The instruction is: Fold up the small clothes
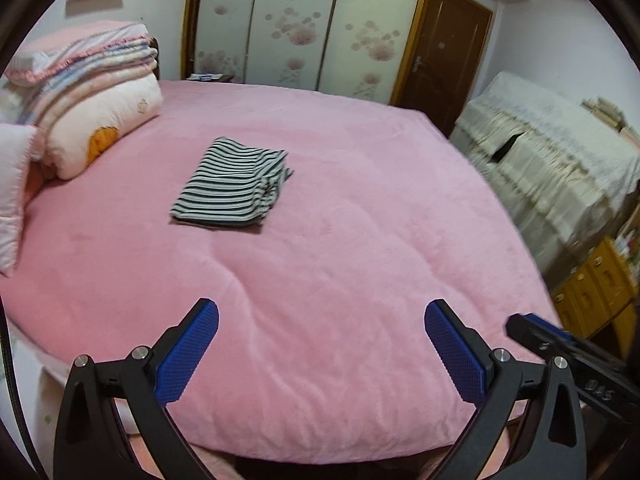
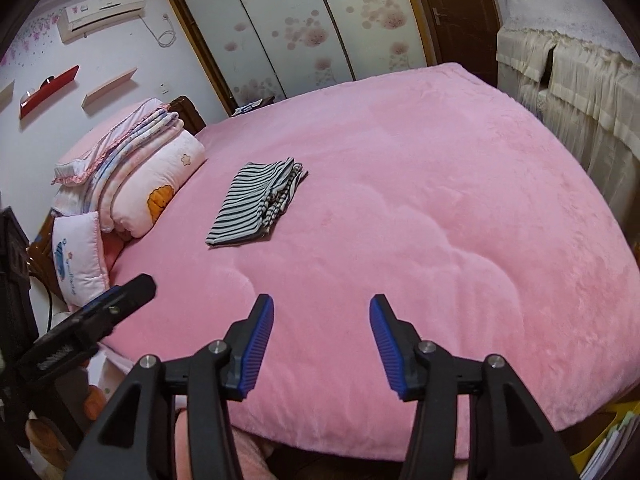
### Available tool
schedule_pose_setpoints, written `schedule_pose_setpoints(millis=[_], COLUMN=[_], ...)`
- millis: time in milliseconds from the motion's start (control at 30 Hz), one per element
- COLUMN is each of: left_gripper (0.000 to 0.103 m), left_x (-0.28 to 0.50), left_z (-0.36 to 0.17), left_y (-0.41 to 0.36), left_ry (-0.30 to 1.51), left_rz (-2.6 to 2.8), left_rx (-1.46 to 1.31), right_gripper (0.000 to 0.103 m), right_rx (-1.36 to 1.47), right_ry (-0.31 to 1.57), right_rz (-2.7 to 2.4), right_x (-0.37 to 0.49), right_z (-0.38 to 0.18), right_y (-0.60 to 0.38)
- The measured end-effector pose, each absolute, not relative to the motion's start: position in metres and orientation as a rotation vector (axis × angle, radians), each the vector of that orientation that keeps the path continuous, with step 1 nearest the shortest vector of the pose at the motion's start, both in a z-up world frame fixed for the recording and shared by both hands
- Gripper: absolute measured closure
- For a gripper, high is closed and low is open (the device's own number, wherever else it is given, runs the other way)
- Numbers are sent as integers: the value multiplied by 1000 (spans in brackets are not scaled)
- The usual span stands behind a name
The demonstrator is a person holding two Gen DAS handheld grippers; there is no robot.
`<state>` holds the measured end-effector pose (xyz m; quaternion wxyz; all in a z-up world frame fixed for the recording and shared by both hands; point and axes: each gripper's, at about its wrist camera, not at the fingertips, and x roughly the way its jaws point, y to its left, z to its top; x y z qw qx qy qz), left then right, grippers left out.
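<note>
A black-and-white striped garment [image 1: 232, 184] [image 2: 256, 204] lies folded into a flat rectangle on the pink bed cover [image 1: 360, 240] [image 2: 420, 200], left of the bed's middle. Both grippers hover over the near edge of the bed, well short of the garment. My left gripper [image 1: 322, 312] stands wide open with only the blanket showing between its blue pads. My right gripper [image 2: 322, 304] is open about half as wide, and its jaws are empty too. One finger of the right gripper [image 1: 536, 332] shows at the left wrist view's lower right, and the left gripper [image 2: 120, 300] shows at the right wrist view's lower left.
Stacked quilts and pillows [image 1: 92, 92] [image 2: 132, 176] fill the bed's left end. A floral sliding wardrobe [image 1: 300, 20] and a brown door [image 1: 448, 52] stand behind the bed. Cloth-covered furniture [image 1: 552, 160] [image 2: 568, 72] and a yellow cabinet [image 1: 596, 280] line the right side.
</note>
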<state>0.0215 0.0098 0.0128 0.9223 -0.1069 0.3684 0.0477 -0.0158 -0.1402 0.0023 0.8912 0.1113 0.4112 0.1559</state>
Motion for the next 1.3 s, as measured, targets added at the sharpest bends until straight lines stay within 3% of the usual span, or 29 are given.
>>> schedule_pose_setpoints(millis=[533,1300], left_gripper=[1,1], left_x=[-5,6], left_z=[10,5], left_y=[-25,-46], left_ry=[779,814], left_rz=[118,74], left_rx=[-105,-86], right_gripper=[49,49], right_rx=[131,136], right_ry=[758,830], right_rz=[251,197], right_x=[-52,-51], right_z=[16,-7], right_y=[-133,-154])
